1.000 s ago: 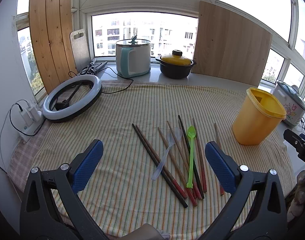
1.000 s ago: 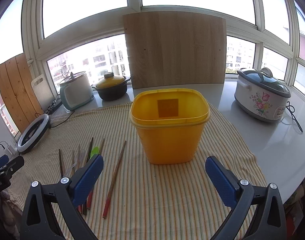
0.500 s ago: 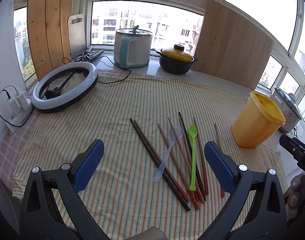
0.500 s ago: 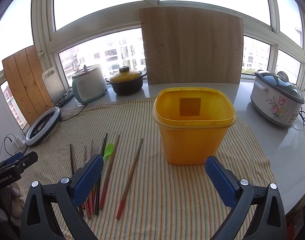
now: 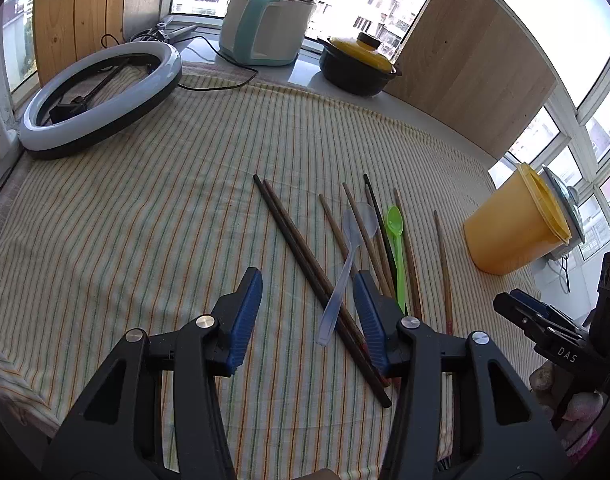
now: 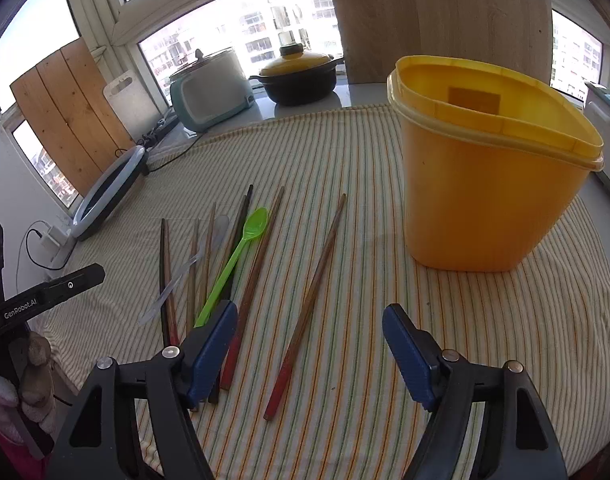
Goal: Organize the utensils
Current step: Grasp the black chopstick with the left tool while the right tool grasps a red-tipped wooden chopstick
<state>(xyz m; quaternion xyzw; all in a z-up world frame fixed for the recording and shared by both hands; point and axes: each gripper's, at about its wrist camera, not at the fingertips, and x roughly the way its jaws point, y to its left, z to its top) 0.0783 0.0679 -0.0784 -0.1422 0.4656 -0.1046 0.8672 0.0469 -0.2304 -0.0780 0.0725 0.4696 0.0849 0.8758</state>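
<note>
Nothing is sorted yet: your left gripper (image 5: 307,314) and right gripper (image 6: 309,354) hang wide open, empty; wooden chopsticks (image 6: 307,300), green plastic spoon (image 6: 233,258) and clear plastic spoon (image 5: 343,272) lie loose at nine o'clock of the seemingly empty yellow plastic tub (image 6: 485,200).

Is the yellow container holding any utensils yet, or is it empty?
No utensils are visible in the yellow container; its bottom is hidden. The chopsticks and green spoon lie on the striped cloth.

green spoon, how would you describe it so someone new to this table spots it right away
Start at the yellow tub on the striped cloth, then look to the loose spread of chopsticks lying beside it. The green spoon lies among them, bowl toward the window. It is the only bright green piece; the other spoon is clear plastic.
</note>
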